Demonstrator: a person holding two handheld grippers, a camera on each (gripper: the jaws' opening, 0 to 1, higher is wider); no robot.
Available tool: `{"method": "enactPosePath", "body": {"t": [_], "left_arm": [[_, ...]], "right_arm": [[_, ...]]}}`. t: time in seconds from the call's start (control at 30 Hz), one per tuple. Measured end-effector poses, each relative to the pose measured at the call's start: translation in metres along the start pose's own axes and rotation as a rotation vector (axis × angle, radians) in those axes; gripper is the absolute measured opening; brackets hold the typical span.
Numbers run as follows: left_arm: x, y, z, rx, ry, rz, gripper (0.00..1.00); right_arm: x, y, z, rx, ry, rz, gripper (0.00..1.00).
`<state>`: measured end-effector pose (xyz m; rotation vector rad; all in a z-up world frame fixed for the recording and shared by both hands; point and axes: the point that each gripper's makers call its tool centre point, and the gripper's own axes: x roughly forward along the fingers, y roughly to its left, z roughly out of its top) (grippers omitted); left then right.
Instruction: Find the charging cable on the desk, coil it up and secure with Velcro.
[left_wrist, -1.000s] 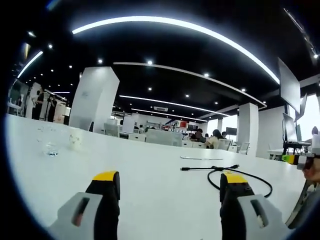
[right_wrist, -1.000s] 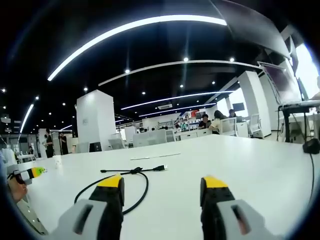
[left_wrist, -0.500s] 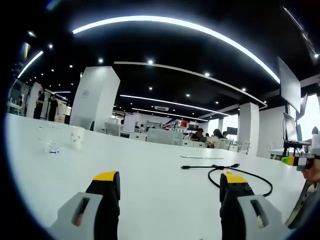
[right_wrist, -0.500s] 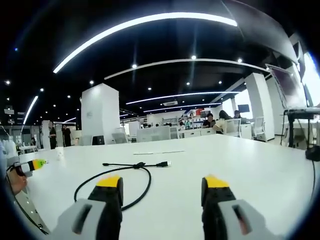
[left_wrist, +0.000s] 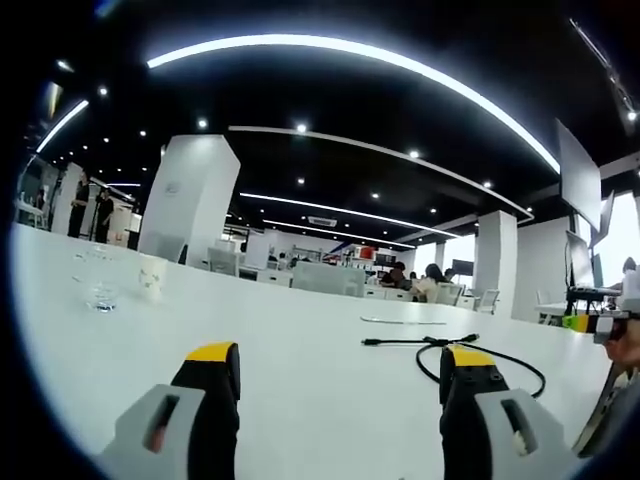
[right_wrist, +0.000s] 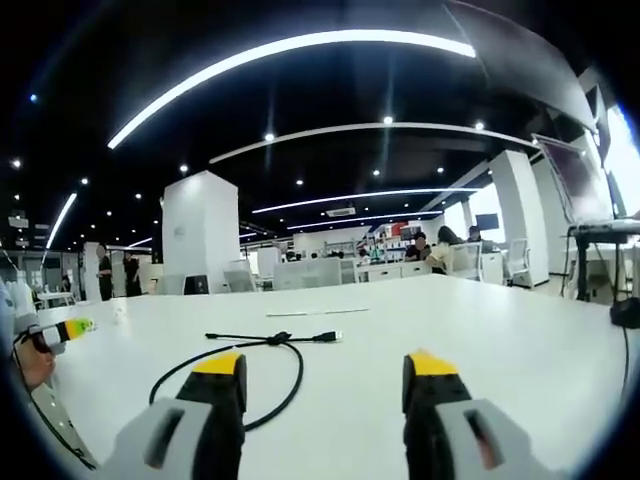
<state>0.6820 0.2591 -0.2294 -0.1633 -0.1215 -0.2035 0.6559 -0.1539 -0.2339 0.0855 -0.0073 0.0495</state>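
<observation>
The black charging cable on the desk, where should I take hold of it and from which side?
Grip the black charging cable on the near arc of its loop, coming in from above and in front with the right claw. The loop lies flat on the white desk, just ahead of the open jaws, while the plug ends cross farther back, where pinching looks harder.

- A clear glass stands on the white desk, far to the left in the left gripper view.
- A small white cup sits just beside it.
- A square white pillar rises behind the desk — curved light strips run across the dark ceiling.
- Seated people — small, at distant desks.
- A monitor on a stand at the right.
</observation>
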Motion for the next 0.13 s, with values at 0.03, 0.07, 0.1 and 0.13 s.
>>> {"method": "enactPosePath", "body": {"t": [0.03,0.07,0.1,0.13], "left_arm": [[0.0000,0.0000,0.0003,-0.001,-0.001,0.000,0.82],[0.0001,0.0001,0.0007,-0.002,-0.004,0.000,0.82],[0.0001,0.0001,0.0007,-0.002,-0.004,0.000,0.82],[0.0001,0.0001,0.0007,-0.002,-0.004,0.000,0.82]], "right_arm": [[0.0001,0.0000,0.0001,0.000,0.000,0.000,0.63],[0.0004,0.0000,0.0003,0.000,0.000,0.000,0.63],[0.0004,0.0000,0.0003,0.000,0.000,0.000,0.63],[0.0004,0.0000,0.0003,0.000,0.000,0.000,0.63]]}}
